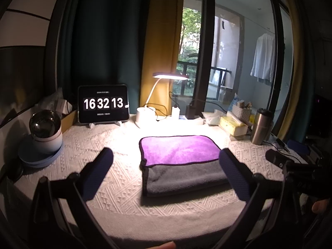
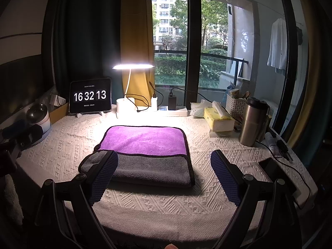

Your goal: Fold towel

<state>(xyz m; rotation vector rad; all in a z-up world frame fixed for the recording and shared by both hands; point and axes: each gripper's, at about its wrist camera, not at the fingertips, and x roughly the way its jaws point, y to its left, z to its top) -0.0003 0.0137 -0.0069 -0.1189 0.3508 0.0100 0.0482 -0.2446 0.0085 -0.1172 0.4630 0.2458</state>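
Observation:
A towel (image 1: 180,164), purple on one side and grey on the other, lies folded on the white patterned tablecloth (image 1: 108,186). A purple flap covers its far half and grey shows at the near half. It also shows in the right wrist view (image 2: 145,153). My left gripper (image 1: 166,166) is open and empty, its fingers on either side of the towel's near part, above the table. My right gripper (image 2: 164,170) is open and empty, its left finger (image 2: 103,172) over the towel's near left corner. The right gripper also shows at the right edge of the left wrist view (image 1: 290,164).
A tablet clock (image 2: 90,97) and a lit desk lamp (image 2: 132,67) stand at the back. A tissue box (image 2: 217,120), a basket (image 2: 236,105) and a steel flask (image 2: 253,122) stand at the right. A phone (image 2: 276,172) lies near the right edge. A round white device (image 1: 45,132) stands at the left.

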